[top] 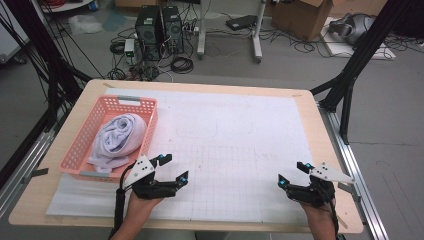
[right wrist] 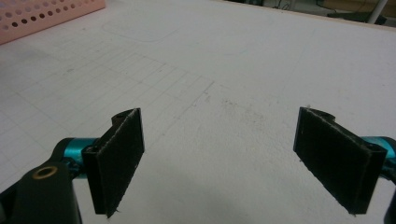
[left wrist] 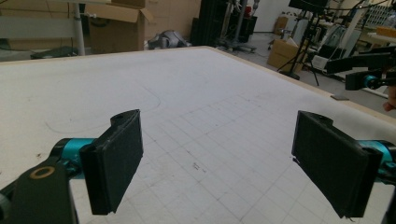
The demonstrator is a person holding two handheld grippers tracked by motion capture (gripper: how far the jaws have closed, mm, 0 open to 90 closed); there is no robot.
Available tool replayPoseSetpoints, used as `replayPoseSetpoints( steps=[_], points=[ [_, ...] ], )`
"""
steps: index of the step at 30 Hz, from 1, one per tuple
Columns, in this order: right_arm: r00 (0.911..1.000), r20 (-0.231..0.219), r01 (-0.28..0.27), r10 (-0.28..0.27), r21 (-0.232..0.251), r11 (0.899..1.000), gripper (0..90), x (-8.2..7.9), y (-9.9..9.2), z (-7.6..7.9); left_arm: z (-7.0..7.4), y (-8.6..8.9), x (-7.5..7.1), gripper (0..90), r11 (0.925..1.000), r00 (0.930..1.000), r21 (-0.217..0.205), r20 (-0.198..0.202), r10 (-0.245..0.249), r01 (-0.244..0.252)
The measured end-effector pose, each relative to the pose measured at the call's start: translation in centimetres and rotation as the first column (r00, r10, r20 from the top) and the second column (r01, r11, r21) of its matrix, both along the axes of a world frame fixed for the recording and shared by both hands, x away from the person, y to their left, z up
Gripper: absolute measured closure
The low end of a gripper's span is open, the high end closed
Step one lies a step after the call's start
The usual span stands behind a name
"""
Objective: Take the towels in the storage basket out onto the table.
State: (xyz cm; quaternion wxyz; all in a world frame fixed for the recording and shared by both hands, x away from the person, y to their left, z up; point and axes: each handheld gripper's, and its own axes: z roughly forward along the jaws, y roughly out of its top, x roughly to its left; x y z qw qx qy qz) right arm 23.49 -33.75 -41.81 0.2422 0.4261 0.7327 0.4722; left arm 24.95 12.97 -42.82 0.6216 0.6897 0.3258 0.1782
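The table (top: 210, 90) carries a white grid sheet (top: 235, 135), and the pink basket (top: 82, 145) sits on the sheet's left part. A white cloth (top: 117, 137) lies bundled inside the basket. My left claw (top: 172, 167) hovers just right of the basket's near corner, jaws spread wide, empty. My right claw (top: 291, 173) hangs well apart from the basket, equally wide and empty
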Motion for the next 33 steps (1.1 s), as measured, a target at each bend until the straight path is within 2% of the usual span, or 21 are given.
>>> replayPoseSetpoints(
  steps=[7, 16, 21, 23, 25, 27, 29, 33],
  points=[
    [1.0, -0.004, 0.005, -0.005, 0.012, 1.0, 15.1, 0.0, -0.2, -0.1, -0.1, -0.2, 0.1, 16.8, 1.0, 1.0, 0.004, -0.008, -0.004, 0.004],
    [0.9998, -0.011, -0.015, 0.015, 0.004, 1.0, 15.0, 0.4, 0.0, -0.4, -0.3, -0.3, 0.2, 16.8, 0.9999, 0.9999, 0.011, -0.015, -0.006, 0.006],
    [0.9999, -0.003, -0.016, 0.016, 0.011, 1.0, 15.1, 0.5, 0.0, -0.3, -0.3, -0.4, 0.3, 16.8, 0.9998, 0.9999, 0.021, -0.012, -0.003, 0.004],
    [0.9997, -0.013, -0.019, 0.019, 0.019, 1.0, 15.1, 0.5, 0.1, -0.3, -0.2, -0.4, 0.2, 16.8, 0.9998, 0.9999, 0.02, -0.01, -0.002, 0.002],
    [0.9997, -0.011, -0.021, 0.021, 0.018, 1.0, 15.1, 0.4, 0.2, -0.2, 0.0, -0.3, 0.2, 16.8, 0.9999, 0.9999, 0.011, -0.015, -0.001, 0.002],
    [0.9996, -0.004, -0.028, 0.028, 0.011, 1.0, 15.1, 0.3, 0.3, -0.1, 0.4, -0.2, 0.4, 16.8, 0.9997, 0.9993, -0.021, -0.034, -0.015, 0.014],
    [0.9996, -0.002, -0.026, 0.027, 0.013, 1.0, 15.1, 0.2, 0.4, 0.1, 1.1, -0.2, 0.4, 16.8, 0.9998, 0.9998, -0.015, -0.015, -0.014, 0.013],
    [0.9996, 0.001, -0.027, 0.027, 0.008, 1.0, 15.1, 0.3, 0.5, 0.1, 2.6, -0.1, 0.5, 16.8, 0.9991, 0.9999, -0.04, 0.003, -0.017, 0.017]
  ],
)
